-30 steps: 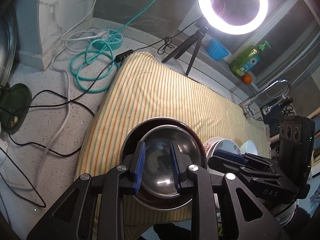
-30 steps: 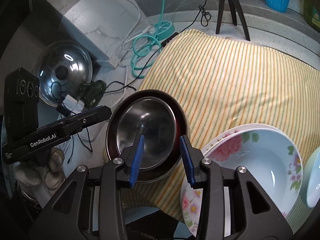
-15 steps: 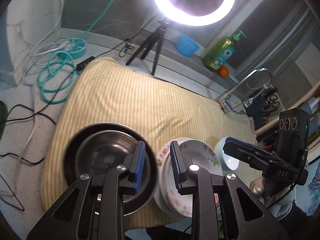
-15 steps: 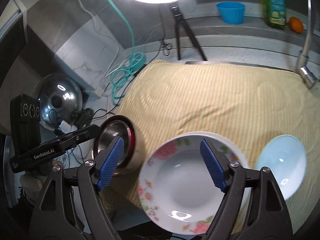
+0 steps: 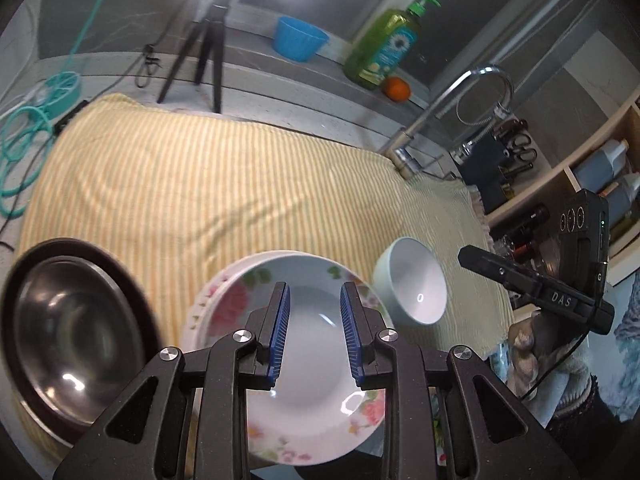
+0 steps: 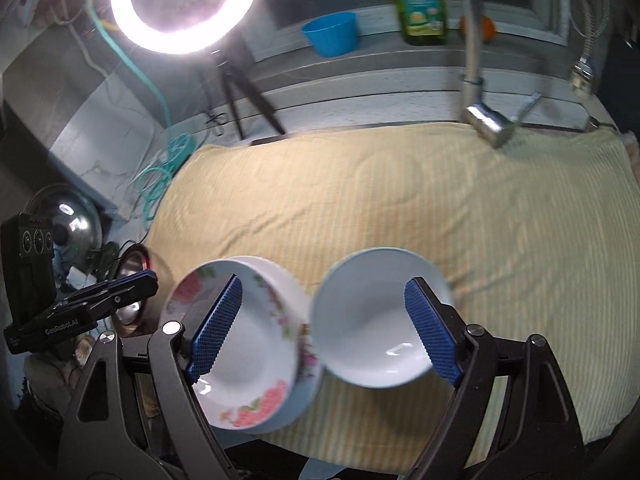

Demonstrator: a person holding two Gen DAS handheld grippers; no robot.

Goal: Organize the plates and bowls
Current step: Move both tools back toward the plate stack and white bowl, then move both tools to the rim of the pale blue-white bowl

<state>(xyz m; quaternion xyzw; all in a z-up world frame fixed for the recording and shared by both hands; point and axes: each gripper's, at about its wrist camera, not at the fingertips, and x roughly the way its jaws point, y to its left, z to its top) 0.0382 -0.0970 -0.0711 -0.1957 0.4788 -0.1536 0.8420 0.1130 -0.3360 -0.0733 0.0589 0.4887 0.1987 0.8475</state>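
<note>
A steel bowl (image 5: 76,332) sits inside a dark plate (image 5: 16,272) at the near left of the striped cloth (image 5: 200,184). A floral plate (image 5: 320,412) rests on another white dish (image 5: 240,264) in the middle. A pale blue bowl (image 5: 416,280) stands to its right. My left gripper (image 5: 314,336) is open and empty above the floral plate. My right gripper (image 6: 324,320) is wide open and empty, its fingers spanning the floral plate (image 6: 248,344) and the pale blue bowl (image 6: 372,320).
A ring light (image 6: 184,4) on a tripod (image 5: 204,56) stands at the back. A blue cup (image 5: 298,38), a green soap bottle (image 5: 384,44) and an orange (image 5: 396,89) line the sill. A faucet (image 5: 452,108) is at the right; cables (image 5: 24,136) and a pot lid (image 6: 76,220) lie left.
Both grippers swung right, from over the steel bowl to over the floral plate and pale blue bowl. The right gripper opened wide.
</note>
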